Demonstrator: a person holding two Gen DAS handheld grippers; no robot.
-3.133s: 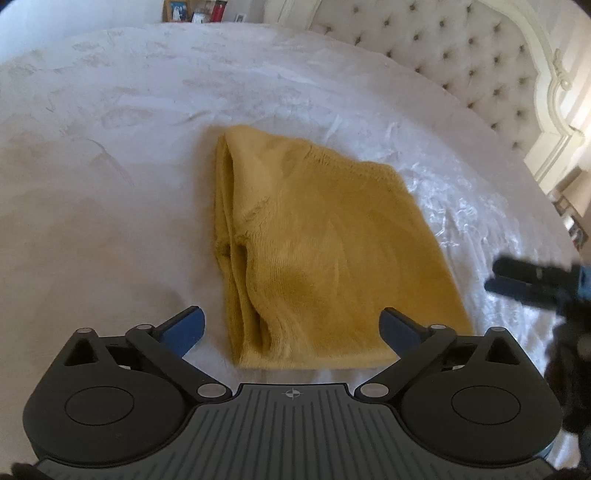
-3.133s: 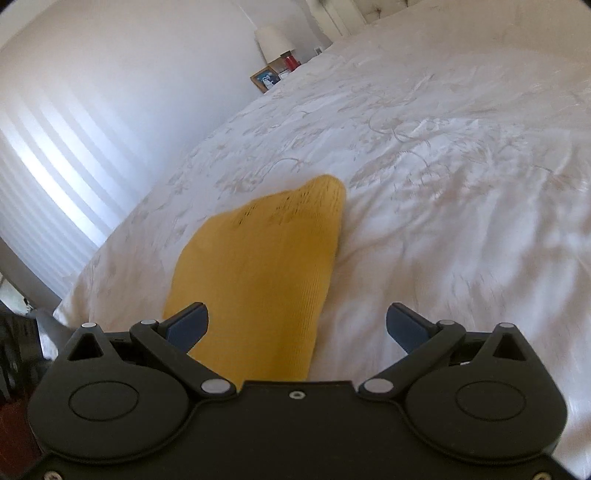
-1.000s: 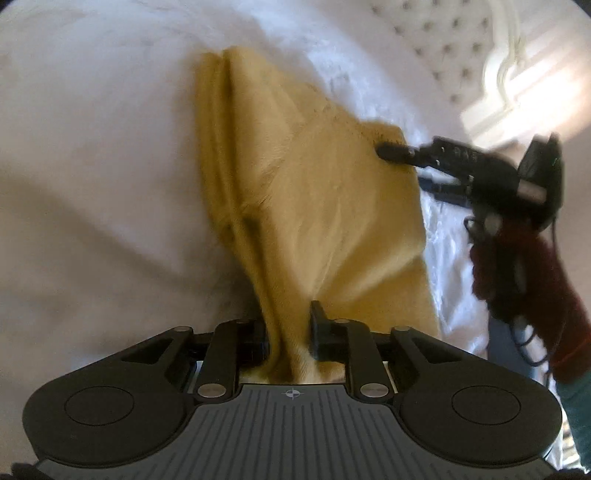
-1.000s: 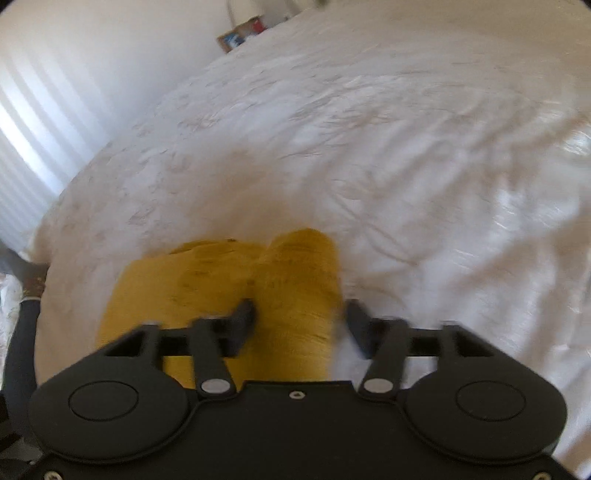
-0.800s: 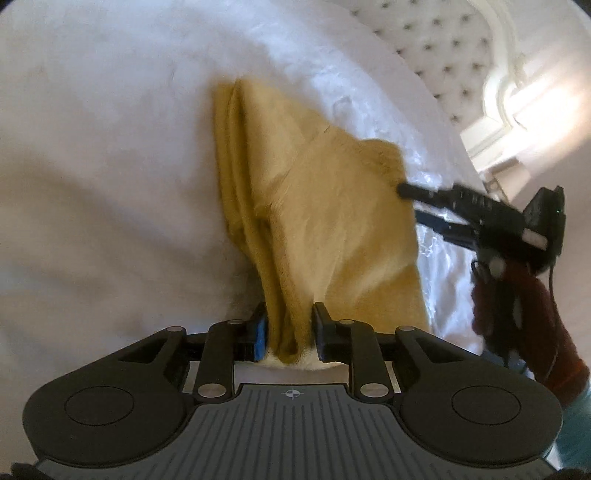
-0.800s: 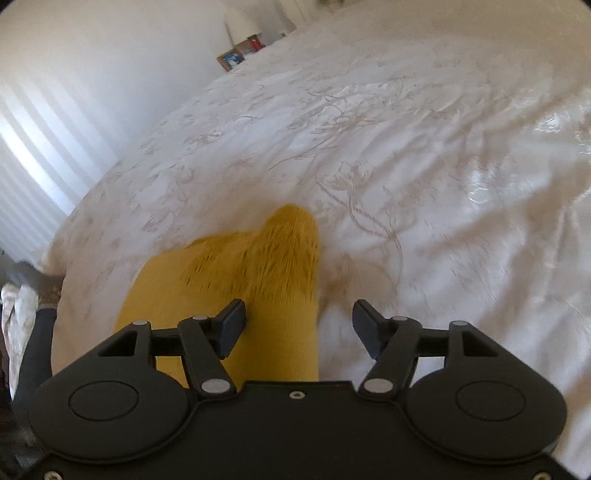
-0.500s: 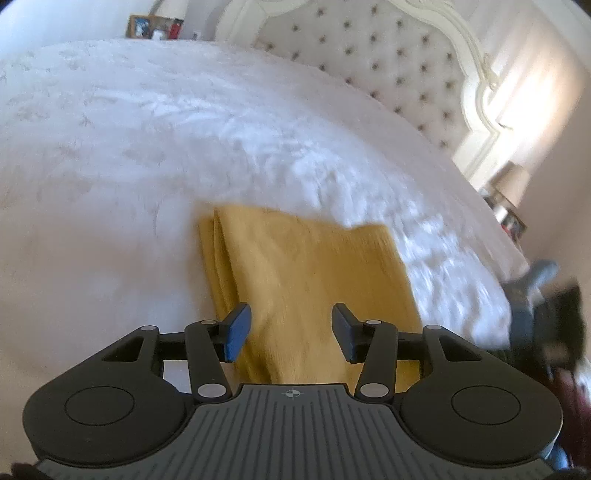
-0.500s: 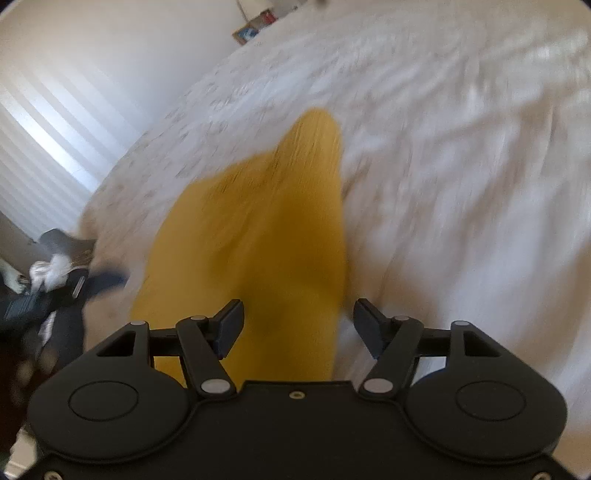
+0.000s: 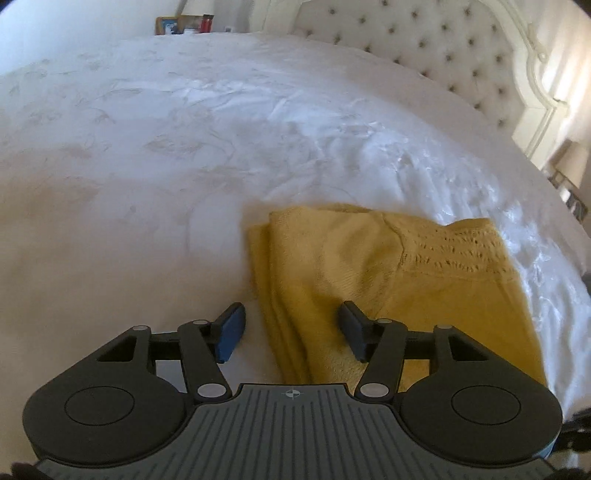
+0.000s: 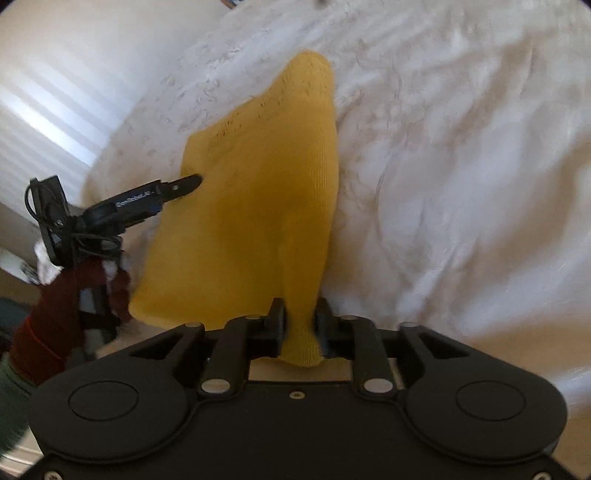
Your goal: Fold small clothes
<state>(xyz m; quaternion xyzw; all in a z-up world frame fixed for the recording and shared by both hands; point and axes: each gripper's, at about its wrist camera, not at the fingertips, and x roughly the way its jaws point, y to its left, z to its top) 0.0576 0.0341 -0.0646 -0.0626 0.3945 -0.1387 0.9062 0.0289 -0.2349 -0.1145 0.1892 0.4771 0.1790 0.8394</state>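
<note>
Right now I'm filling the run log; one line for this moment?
left gripper: open, just released | right gripper: just closed on yellow knit | on bed

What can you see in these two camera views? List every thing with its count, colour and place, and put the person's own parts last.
knitted garment: one, mustard yellow, folded on the bedspread near its edge
bedspread: one, white with a faint pattern, covering the bed
headboard: one, cream, button-tufted, at the far end of the bed
picture frames: a few, mixed colours, past the far side of the bed; details too small to tell
lamp: one, pale shade, beside the headboard
left tool: one, black with blue pads, jaws just opening, open over the garment's folded edge, not gripping it
right tool: one, black, jaws just closing, pinching a corner of the garment
hand: one, in a dark red glove, holding the left tool
</note>
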